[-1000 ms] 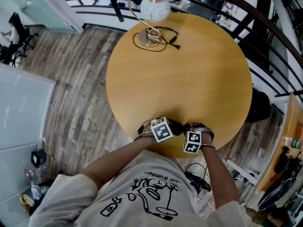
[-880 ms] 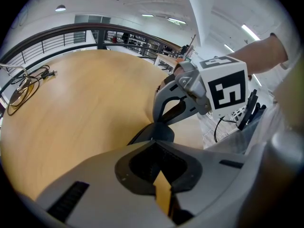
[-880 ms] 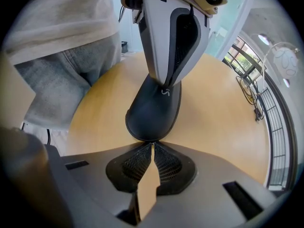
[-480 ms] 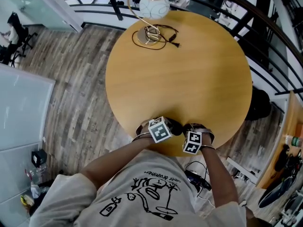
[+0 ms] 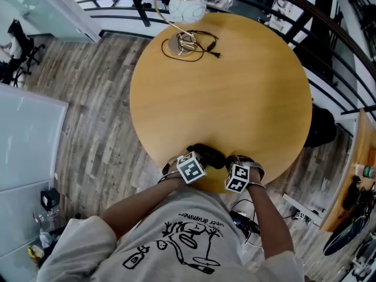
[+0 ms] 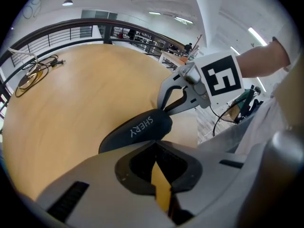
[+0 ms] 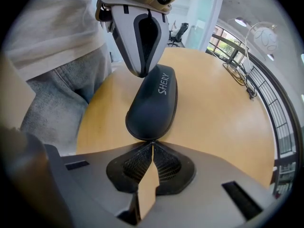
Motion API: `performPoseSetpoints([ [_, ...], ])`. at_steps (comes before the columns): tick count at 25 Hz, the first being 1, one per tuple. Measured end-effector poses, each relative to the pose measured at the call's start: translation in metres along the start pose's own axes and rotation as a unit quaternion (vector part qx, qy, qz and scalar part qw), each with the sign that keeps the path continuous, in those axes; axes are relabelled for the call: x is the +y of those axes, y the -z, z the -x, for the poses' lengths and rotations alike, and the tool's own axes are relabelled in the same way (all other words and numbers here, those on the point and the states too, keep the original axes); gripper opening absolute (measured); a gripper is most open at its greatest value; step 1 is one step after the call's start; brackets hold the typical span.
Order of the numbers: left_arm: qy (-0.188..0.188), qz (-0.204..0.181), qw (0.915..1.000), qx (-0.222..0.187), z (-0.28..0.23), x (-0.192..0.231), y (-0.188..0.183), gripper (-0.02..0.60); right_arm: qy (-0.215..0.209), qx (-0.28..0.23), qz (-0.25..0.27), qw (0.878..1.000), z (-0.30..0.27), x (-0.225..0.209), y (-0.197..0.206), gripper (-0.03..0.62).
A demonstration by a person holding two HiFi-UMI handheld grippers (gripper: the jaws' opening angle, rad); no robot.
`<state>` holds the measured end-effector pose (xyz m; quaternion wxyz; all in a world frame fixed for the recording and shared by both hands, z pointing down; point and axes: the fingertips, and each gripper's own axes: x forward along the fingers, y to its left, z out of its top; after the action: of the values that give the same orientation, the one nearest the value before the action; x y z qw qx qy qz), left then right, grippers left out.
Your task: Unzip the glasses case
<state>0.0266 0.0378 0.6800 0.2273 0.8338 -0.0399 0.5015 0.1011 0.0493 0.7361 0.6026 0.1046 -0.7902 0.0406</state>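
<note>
Round wooden counter [image 5: 235, 87] carries the glasses case [image 7: 154, 103] at its near edge. Left claw [image 7: 142, 72] and right claw [image 7: 152, 143], both closed, touch its opposite ends. Neither visibly pinches a zip pull, so tugging may drag the case off the edge.

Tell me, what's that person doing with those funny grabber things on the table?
A person holds a gripper in each hand at a black glasses case lying at the near edge of a round wooden table. The left gripper and right gripper sit at opposite ends of the case, jaws together. The case looks closed; whether a zip pull is pinched is too small to tell.
</note>
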Motion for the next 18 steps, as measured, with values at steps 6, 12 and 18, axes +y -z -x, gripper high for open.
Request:
performPoseSetpoints([
  [6,-0.02,0.004,0.9997,-0.011,0.003,0.016,-0.008,0.002,-0.009,-0.007,0.006,1.0,0.001,0.009,-0.004,0.028],
  [12,-0.029,0.0,0.9995,-0.016,0.004,0.02,-0.011,0.003,-0.012,-0.014,0.002,1.0,-0.001,0.022,-0.008,0.026],
  [18,-0.038,-0.008,0.999,-0.021,0.008,0.023,-0.015,0.003,-0.022,-0.032,-0.009,0.999,-0.004,0.04,-0.02,0.025],
])
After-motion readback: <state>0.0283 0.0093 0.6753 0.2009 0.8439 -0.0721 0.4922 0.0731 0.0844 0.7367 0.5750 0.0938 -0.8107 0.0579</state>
